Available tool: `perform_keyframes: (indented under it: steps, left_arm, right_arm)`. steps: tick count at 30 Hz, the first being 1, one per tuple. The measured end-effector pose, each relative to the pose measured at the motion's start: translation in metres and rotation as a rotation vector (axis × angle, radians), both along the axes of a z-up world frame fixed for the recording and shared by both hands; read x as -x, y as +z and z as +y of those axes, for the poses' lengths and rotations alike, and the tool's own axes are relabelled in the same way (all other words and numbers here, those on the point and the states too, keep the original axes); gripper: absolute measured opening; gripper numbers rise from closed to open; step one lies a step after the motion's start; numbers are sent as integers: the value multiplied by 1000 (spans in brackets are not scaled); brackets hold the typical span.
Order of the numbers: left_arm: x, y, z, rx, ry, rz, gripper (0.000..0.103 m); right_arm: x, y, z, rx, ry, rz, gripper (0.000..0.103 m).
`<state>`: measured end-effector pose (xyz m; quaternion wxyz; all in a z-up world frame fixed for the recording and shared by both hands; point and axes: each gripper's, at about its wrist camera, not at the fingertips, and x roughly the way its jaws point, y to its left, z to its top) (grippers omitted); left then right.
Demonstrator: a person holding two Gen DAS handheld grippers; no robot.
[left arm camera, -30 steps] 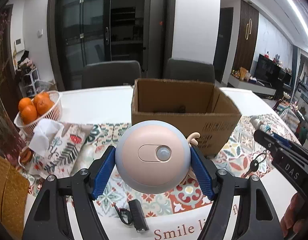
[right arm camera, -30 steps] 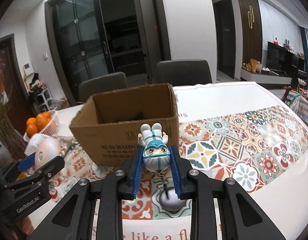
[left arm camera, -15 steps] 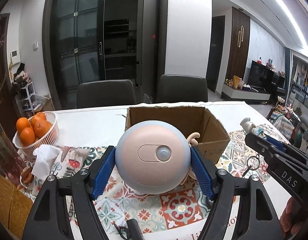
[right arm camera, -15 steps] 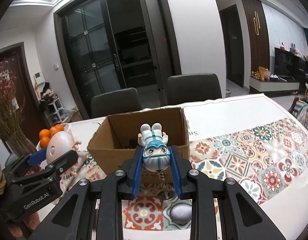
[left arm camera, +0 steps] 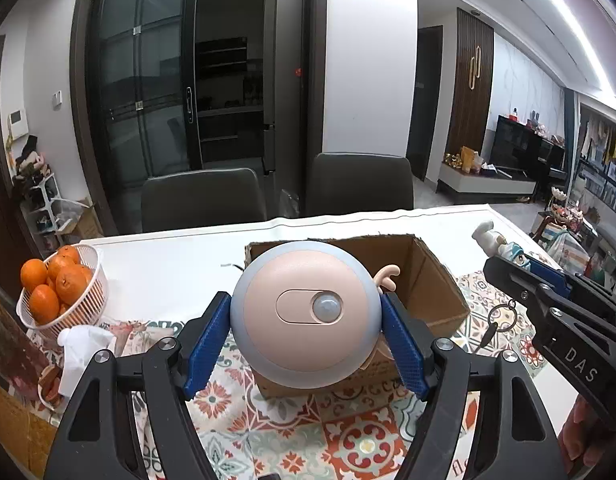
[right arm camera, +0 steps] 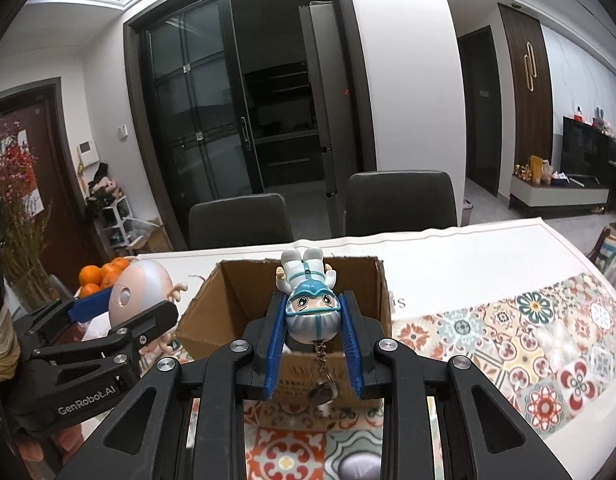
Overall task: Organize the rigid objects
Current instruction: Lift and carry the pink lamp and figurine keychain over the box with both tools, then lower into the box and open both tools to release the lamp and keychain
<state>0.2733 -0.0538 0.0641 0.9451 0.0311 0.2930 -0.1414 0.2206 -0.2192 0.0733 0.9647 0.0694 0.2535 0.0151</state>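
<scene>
Slippage is the risk: the left gripper (left arm camera: 306, 334) pinches the round sensor night light (left arm camera: 306, 314) only at its curved sides, and the right gripper (right arm camera: 313, 342) clamps the figurine keychain (right arm camera: 310, 306), both at the cardboard box's (right arm camera: 236, 300) near rim, so either could drop onto the counter (left arm camera: 180, 256).

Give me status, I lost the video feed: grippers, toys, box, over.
Left gripper shut on round pink toy. Right gripper shut on figurine keychain. Both held above the near edge of the open cardboard box. Nothing in the way.
</scene>
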Motion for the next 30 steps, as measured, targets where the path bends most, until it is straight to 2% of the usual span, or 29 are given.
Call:
perform_keyframes:
  steps: [8,21,30]
  left_arm:
    - [-26,-2,-2,13,7,32,74]
    - [-79,-17,-16,-13,3,120,74]
    - [-102,-42,-28,-45,-21,214,74]
  right_arm:
    - [-28,2,0,14,25,3,28]
    - [-75,-1,2,26,50,55,28]
    - [-103,-25,-3,23,66,153,28]
